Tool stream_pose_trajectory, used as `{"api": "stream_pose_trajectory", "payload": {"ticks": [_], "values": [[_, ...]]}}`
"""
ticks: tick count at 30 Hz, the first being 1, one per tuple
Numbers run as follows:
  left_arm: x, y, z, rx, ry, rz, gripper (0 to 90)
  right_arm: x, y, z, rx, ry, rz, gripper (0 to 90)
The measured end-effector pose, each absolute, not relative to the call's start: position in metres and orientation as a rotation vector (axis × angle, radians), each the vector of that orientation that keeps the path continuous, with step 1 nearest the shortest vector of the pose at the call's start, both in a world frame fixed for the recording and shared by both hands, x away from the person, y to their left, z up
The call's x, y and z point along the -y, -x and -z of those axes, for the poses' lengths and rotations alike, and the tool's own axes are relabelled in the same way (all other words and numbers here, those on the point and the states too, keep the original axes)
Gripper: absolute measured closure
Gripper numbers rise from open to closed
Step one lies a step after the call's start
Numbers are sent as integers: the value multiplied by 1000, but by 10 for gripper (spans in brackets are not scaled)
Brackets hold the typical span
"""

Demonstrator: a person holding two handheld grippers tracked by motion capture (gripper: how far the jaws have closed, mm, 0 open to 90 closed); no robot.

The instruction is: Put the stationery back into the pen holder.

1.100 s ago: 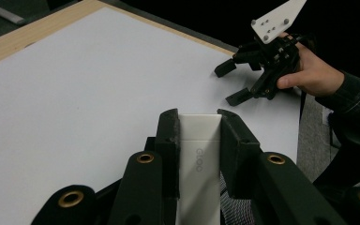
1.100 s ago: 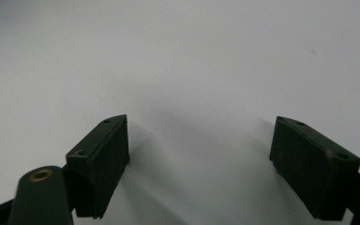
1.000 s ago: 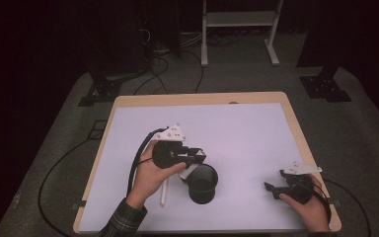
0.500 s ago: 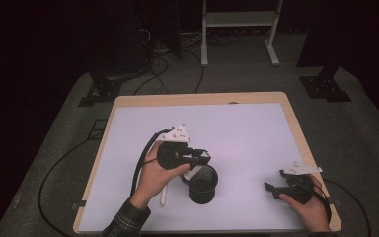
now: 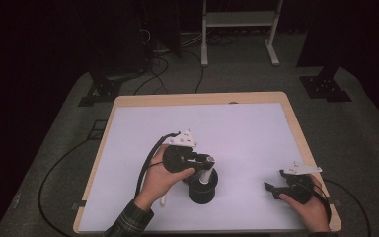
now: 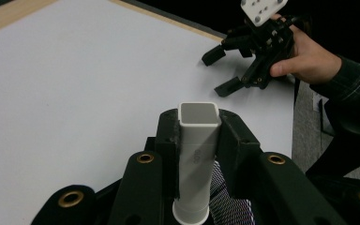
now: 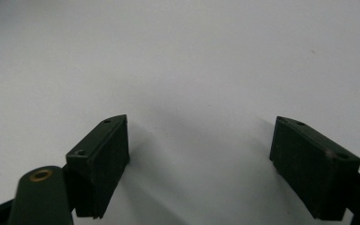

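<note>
Here we see our left gripper [image 6: 198,140] clamped on a white square tube [image 6: 196,154] above a black cup [image 5: 202,186]; our right gripper [image 7: 199,164] rests wide apart on the table [image 5: 246,128].

Left gripper [image 5: 208,162] shifted right and slightly toward near edge, now over black cup [image 5: 202,185]. White tube [image 6: 197,150] clamped in its jaws, carried along, now standing above cup, lower end at cup mouth.
</note>
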State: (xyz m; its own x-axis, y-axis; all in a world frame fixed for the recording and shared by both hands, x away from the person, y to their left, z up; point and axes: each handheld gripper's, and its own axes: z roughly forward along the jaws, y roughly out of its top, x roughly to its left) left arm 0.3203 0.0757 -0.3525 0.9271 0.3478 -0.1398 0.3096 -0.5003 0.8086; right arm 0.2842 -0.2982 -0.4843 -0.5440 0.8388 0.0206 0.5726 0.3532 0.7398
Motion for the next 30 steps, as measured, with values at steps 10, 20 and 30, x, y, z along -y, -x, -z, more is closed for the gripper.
{"api": "stream_pose_trajectory", "payload": {"ticks": [10,20,30], "values": [[-78,-318,362,-485,-2156,-36,708,298,-284,484,-2259,-1239,-1014,189],[-79,-318,375,-505,-2195,-24,708,298,-284,484,-2259,-1240,-1015,189],[-73,-318,382,-502,-2234,-24,707,298,-284,484,-2259,-1240,-1015,189]]}}
